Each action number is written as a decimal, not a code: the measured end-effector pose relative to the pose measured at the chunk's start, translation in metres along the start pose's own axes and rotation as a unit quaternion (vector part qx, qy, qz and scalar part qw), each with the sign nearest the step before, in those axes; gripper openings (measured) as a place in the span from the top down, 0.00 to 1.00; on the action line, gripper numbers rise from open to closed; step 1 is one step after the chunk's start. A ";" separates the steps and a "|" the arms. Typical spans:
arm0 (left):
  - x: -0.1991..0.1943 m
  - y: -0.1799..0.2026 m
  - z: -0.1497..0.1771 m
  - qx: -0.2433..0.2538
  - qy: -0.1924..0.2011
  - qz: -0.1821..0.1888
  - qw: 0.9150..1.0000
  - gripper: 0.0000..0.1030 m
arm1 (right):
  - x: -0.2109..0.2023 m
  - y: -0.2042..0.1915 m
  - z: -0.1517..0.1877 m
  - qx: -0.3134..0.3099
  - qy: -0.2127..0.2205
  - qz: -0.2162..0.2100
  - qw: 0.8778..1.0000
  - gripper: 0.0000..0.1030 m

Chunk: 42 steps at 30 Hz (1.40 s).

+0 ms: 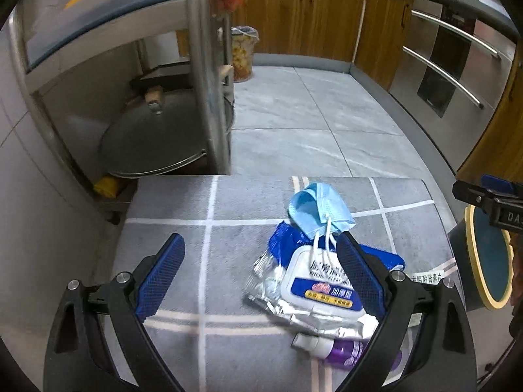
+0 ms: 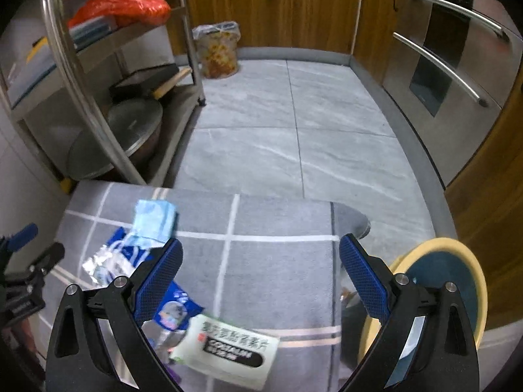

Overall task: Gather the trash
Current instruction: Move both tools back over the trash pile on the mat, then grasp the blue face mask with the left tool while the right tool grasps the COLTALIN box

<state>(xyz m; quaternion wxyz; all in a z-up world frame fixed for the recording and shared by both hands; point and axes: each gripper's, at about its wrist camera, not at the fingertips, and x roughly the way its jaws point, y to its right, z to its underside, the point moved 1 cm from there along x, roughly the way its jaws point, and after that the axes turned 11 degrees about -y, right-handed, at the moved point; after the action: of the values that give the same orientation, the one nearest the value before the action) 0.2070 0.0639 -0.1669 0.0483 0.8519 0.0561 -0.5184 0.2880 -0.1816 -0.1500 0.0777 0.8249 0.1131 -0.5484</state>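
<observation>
On the grey mat (image 1: 228, 202), trash pile sits under my left gripper (image 1: 261, 271); both jaws spread, empty. Face mask (image 1: 318, 209) on top: light, limp, I'd pinch the folded body, not the loops. Its long axis runs diagonally, loops trailing toward me. Right gripper (image 2: 261, 271) hangs near the bin (image 2: 457, 281).

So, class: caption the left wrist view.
Open left claw hovers over face mask and wipes pack on grey mat.

Crumpled blue mask (image 1: 318, 207) atop wipes pack (image 1: 322, 285)

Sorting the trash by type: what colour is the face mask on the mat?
Light blue with white ear loops, clearest in the left wrist view: face mask.
</observation>
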 end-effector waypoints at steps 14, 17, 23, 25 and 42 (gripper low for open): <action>0.061 0.032 -0.006 0.031 -0.096 0.020 0.995 0.43 | 0.022 0.025 -0.002 -0.027 -0.020 -0.022 0.999 0.07; 0.065 0.036 -0.006 0.036 -0.104 0.025 0.994 0.56 | 0.024 0.021 -0.002 -0.045 -0.020 -0.020 0.999 0.07; 0.070 0.044 -0.008 0.046 -0.108 0.024 0.993 0.63 | 0.026 0.022 0.000 -0.053 -0.026 -0.025 0.998 0.07; 0.070 0.045 -0.007 0.051 -0.106 0.027 0.993 0.76 | 0.026 0.023 0.001 -0.052 -0.027 -0.026 0.998 0.07; -0.009 0.068 -0.014 0.101 0.002 0.035 0.994 0.95 | 0.029 0.001 0.049 -0.151 -0.072 -0.109 0.980 0.07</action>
<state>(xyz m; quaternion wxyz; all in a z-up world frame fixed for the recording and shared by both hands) 0.2251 -0.0013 -0.1508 -0.0202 0.8548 -0.0265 -0.5179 0.2555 -0.1916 -0.1955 0.1489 0.7445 0.2778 -0.5885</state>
